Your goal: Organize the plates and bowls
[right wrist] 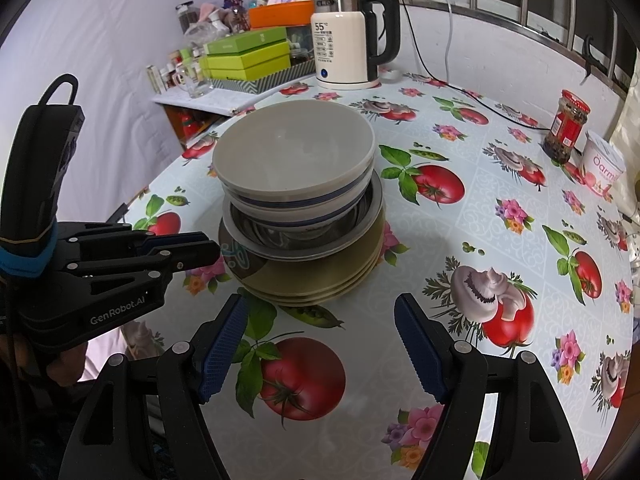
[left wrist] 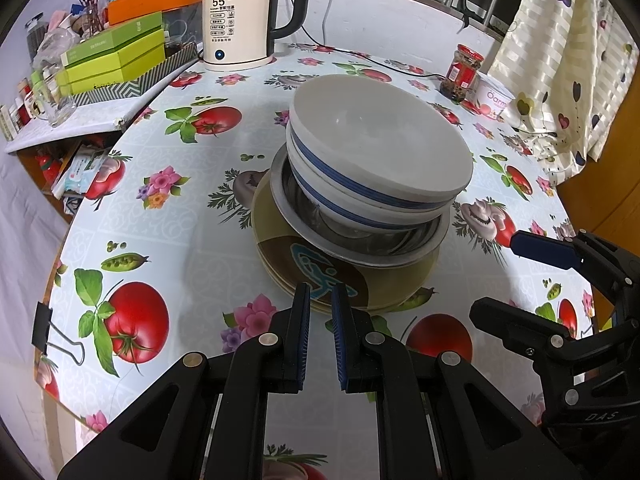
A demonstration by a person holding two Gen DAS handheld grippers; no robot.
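Note:
One pile stands mid-table: olive plates (left wrist: 280,252) (right wrist: 320,280) at the bottom, a steel bowl (left wrist: 360,248) (right wrist: 360,224) on them, and white blue-striped bowls (left wrist: 380,148) (right wrist: 292,160) nested on top, tilted. My left gripper (left wrist: 321,296) has its jaws nearly closed with a narrow gap, empty, just in front of the plates' near rim; it also shows in the right wrist view (right wrist: 208,246) at the pile's left. My right gripper (right wrist: 320,312) is open and empty, in front of the pile; it also shows in the left wrist view (left wrist: 516,264) at the right.
An electric kettle (left wrist: 240,16) (right wrist: 344,44) and its cord stand at the table's back. A red-lidded jar (left wrist: 462,72) (right wrist: 564,128) and a yoghurt tub (left wrist: 494,98) (right wrist: 602,168) are back right. Green boxes (left wrist: 116,56) (right wrist: 248,58) sit on a side shelf. A binder clip (left wrist: 44,328) grips the tablecloth edge.

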